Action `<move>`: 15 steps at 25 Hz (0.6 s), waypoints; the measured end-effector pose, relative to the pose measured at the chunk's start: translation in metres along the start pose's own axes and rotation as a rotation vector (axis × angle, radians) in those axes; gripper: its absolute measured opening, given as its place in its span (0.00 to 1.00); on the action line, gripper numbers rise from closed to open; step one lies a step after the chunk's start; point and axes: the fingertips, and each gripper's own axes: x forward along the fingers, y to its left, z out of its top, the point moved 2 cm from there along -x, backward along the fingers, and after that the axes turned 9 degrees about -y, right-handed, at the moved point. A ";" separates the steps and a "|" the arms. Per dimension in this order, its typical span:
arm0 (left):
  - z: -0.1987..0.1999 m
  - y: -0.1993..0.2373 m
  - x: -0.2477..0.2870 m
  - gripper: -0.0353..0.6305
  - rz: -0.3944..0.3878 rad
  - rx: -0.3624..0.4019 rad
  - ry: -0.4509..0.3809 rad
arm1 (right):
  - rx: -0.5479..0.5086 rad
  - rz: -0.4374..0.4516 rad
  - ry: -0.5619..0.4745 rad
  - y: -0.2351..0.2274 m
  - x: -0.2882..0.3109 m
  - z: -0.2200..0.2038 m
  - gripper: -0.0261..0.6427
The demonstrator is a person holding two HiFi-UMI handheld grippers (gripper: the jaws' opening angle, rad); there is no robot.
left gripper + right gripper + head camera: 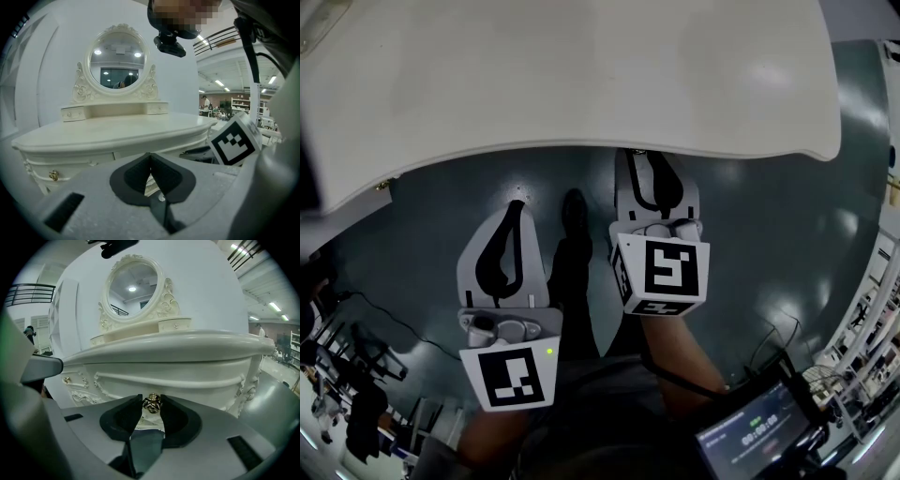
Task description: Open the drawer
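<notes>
Right gripper (151, 401) jaws are drawn in around a small brass knob (151, 405). Both dark pads appear to touch its sides, so the knob is judged to be gripped. Left gripper (150, 158) is held back from the furniture, its jaws pressed together on nothing. The knob is set in the middle of the curved drawer front (187, 380), just under the overhanging edge of the white counter (197, 344). Farther back, two little box drawers and an oval mirror (132, 284) in a carved frame are carried on the counter top. No gap can be made out round the drawer front, so the drawer is taken to be shut. The grasping step is judged complete and the pull not yet begun. A straight, level draw toward the person is called for next. A firm grip is needed, since so small and round a knob could be slipped off by an angled pull.
</notes>
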 end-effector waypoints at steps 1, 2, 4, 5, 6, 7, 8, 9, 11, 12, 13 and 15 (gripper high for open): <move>0.000 0.000 0.000 0.08 0.001 0.000 0.000 | 0.001 0.001 0.002 0.001 -0.002 -0.001 0.22; 0.000 0.000 0.000 0.08 0.000 -0.001 -0.002 | 0.002 0.002 0.004 0.002 -0.004 -0.003 0.22; 0.001 0.000 0.000 0.08 -0.003 -0.001 -0.006 | 0.002 0.005 0.008 0.003 -0.008 -0.006 0.22; 0.001 -0.001 0.000 0.08 -0.004 -0.001 -0.008 | 0.001 0.006 0.010 0.003 -0.009 -0.007 0.22; 0.001 -0.001 0.000 0.08 -0.004 -0.001 -0.009 | 0.001 0.008 0.012 0.004 -0.009 -0.008 0.22; 0.001 -0.001 0.000 0.08 -0.004 -0.003 -0.011 | 0.002 0.009 0.013 0.004 -0.009 -0.008 0.22; 0.001 -0.001 0.001 0.08 -0.003 -0.004 -0.012 | 0.003 0.011 0.013 0.005 -0.009 -0.009 0.22; 0.001 -0.001 0.000 0.08 -0.004 -0.005 -0.012 | 0.005 0.011 0.011 0.005 -0.009 -0.009 0.22; 0.001 -0.001 0.001 0.08 -0.007 -0.004 -0.013 | 0.008 0.011 0.011 0.005 -0.010 -0.010 0.22; 0.001 -0.002 0.001 0.08 -0.009 -0.004 -0.014 | 0.007 0.009 0.013 0.005 -0.011 -0.012 0.22; 0.002 -0.002 0.001 0.08 -0.010 -0.003 -0.016 | 0.007 0.007 0.015 0.004 -0.013 -0.014 0.22; 0.002 -0.003 0.000 0.08 -0.013 -0.002 -0.020 | 0.008 0.004 0.015 0.003 -0.015 -0.016 0.22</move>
